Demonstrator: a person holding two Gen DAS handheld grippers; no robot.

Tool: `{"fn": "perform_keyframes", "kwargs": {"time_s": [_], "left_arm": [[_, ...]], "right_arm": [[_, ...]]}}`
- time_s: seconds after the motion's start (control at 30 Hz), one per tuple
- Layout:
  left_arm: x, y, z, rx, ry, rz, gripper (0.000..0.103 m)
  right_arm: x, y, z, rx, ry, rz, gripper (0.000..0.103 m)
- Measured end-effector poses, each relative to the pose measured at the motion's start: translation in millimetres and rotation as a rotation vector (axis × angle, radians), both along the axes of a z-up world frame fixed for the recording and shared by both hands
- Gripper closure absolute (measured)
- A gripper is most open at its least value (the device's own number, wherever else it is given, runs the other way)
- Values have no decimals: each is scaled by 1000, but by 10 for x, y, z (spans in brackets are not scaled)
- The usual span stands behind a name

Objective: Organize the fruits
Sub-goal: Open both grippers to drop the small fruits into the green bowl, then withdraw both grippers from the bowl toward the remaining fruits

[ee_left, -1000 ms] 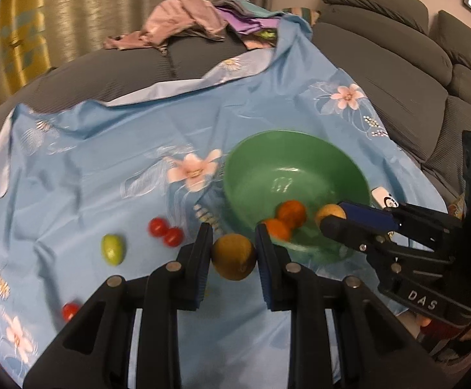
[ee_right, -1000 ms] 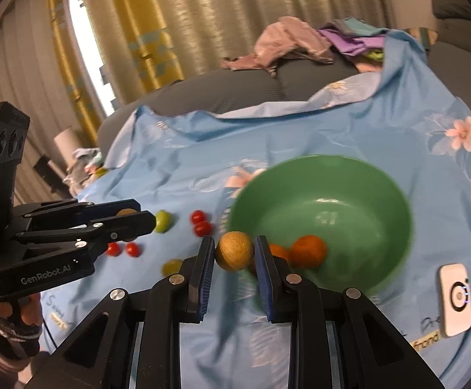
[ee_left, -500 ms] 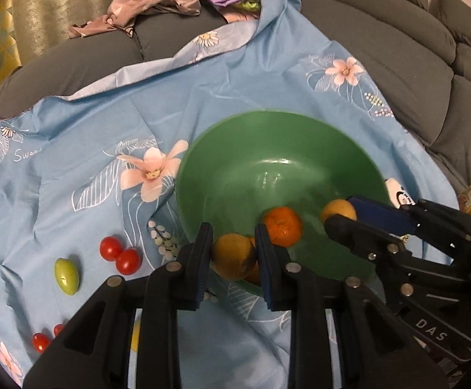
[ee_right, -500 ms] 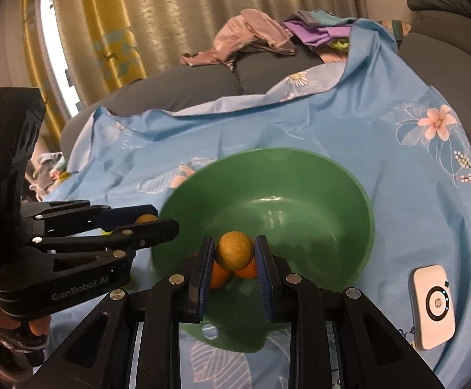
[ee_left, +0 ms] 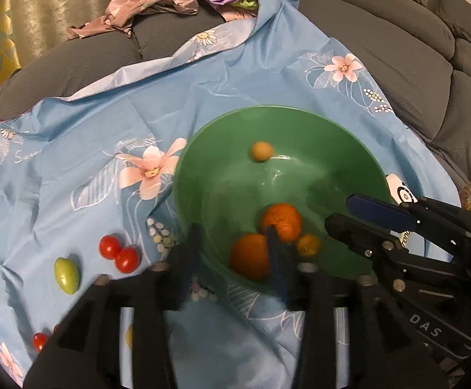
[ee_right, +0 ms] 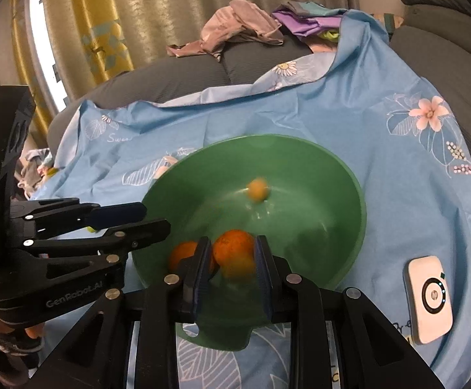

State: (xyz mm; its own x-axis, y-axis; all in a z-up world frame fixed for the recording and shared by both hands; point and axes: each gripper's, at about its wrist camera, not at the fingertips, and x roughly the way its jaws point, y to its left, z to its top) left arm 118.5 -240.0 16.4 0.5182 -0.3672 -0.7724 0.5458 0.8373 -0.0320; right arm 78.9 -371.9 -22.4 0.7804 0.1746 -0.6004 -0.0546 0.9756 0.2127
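Observation:
A green bowl (ee_left: 203,162) sits on a blue flowered cloth (ee_left: 106,123). It holds two oranges (ee_left: 282,220) and two small tan fruits, one (ee_left: 261,151) blurred near the far wall, one (ee_left: 308,244) beside the oranges. My left gripper (ee_left: 235,253) is open and empty over the bowl's near rim. My right gripper (ee_right: 230,259) is open and empty above the oranges (ee_right: 234,249), and shows in the left wrist view (ee_left: 352,214). Outside the bowl lie two red tomatoes (ee_left: 119,254), a green fruit (ee_left: 66,275) and a red tomato (ee_left: 40,340).
A white device (ee_right: 430,295) lies on the cloth right of the bowl (ee_right: 349,194). A pile of clothes (ee_left: 157,3) sits on the grey sofa (ee_left: 397,64) behind. Curtains (ee_right: 106,32) hang at the back left.
Both grippers moved over the bowl and opened. The tan fruits they held dropped into the bowl; one is still moving near the far wall.

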Motion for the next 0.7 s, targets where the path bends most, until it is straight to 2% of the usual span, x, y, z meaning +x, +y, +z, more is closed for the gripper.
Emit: {"fn": "perform_keyframes", "kwargs": {"time_s": [0.03,0.1,0.17,0.23,0.33,0.5,0.7], "left_arm": [[-32,26,20,4,-9,9,40],[-104,110,57,2,-15,17,38],[-168,192,75,2,-12,35,28],[-268,312,97,5,-20,56,27],[-417,515,109,23,-24,99,18],[-665,967,50,21,15,193,17],[-963,1393,1,7,40,284,17]], "right_arm": [[-13,8,9,-4,0,-3,76],[-48,28,32,-12,1,-10,70],[-96,57,58,-21,-1,-15,66],[-151,88,87,-25,-8,-10,66],[-249,154,137,-34,-15,-3,66],[-430,305,221,-53,-26,27,61],[-622,535,327,-82,-47,73,60]]}}
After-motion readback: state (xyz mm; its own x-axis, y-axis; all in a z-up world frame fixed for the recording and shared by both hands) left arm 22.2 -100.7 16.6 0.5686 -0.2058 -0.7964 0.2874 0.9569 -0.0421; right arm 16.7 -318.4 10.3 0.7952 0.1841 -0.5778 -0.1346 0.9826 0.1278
